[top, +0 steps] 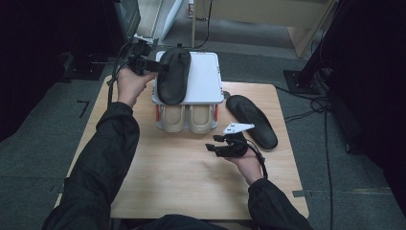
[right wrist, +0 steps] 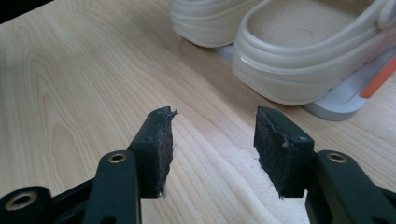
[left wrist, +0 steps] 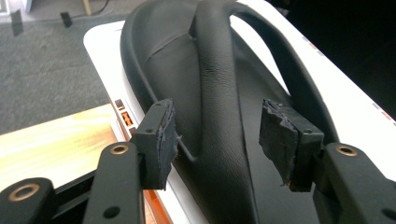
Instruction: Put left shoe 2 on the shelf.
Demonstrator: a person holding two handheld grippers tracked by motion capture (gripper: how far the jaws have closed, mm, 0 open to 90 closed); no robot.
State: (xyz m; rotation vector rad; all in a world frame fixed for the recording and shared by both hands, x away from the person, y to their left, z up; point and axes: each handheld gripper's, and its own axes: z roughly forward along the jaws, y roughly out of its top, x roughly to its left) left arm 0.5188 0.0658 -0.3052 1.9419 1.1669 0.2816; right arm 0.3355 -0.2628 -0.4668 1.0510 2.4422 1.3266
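Observation:
A black slipper (top: 173, 76) lies on top of a white two-level rack (top: 207, 79) at the table's far edge. My left gripper (top: 146, 63) reaches it from the left. In the left gripper view the left gripper (left wrist: 219, 126) stands open. Its pads sit on either side of the slipper's strap (left wrist: 212, 70) with a gap on both sides. A second black slipper (top: 253, 120) lies on the table right of the rack. My right gripper (top: 213, 143) hovers open over the wood in front of the rack, with nothing between the right gripper's (right wrist: 212, 135) pads.
A pair of beige clogs (top: 184, 117) fills the rack's lower level, close ahead of my right gripper, the clogs (right wrist: 299, 51) just beyond its pads. The wooden table (top: 182, 177) has bare room near me. Grey carpet and cables surround it.

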